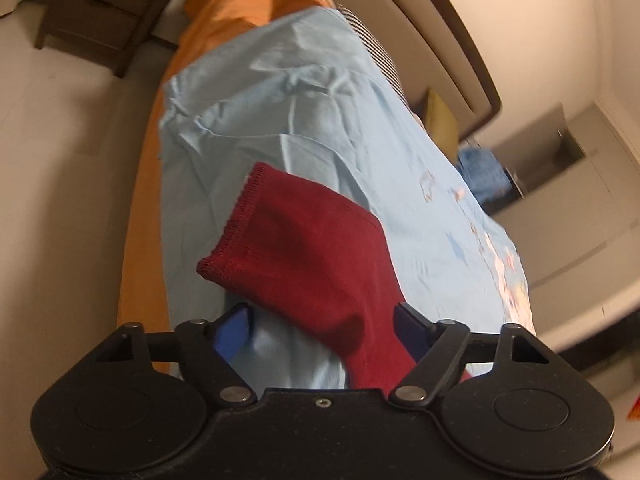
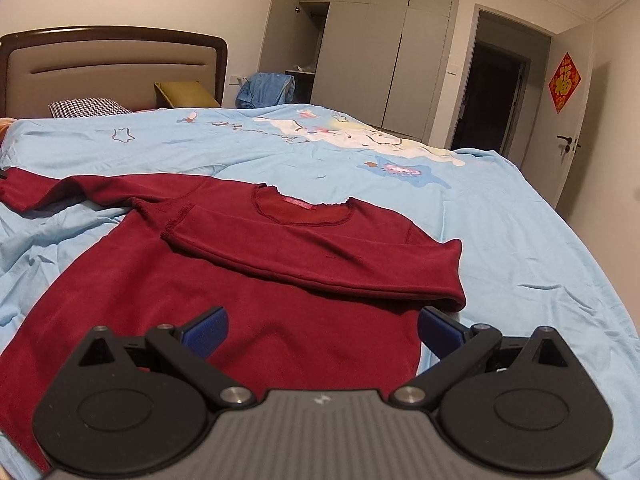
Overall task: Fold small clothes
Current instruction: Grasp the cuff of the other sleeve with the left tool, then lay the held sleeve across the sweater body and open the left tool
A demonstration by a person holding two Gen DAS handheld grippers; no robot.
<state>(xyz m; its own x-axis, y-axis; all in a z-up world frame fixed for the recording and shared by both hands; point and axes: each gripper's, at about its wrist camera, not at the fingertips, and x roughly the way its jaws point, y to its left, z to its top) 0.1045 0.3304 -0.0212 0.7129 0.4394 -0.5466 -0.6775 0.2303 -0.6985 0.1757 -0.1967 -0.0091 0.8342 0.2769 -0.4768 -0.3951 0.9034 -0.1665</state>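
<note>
A small dark red long-sleeved shirt lies flat on a light blue bedspread. Its right sleeve is folded across the chest below the neckline. Its left sleeve stretches out to the left. In the left wrist view that sleeve's cuff end lies between the wide-apart blue pads of my left gripper, which is open and does not clamp it. My right gripper is open just above the shirt's lower body, holding nothing.
An orange sheet and a dark wooden nightstand lie past the bed's left side. A padded headboard, a checked pillow and an olive cushion are at the bed's head. Grey wardrobes and an open doorway stand beyond.
</note>
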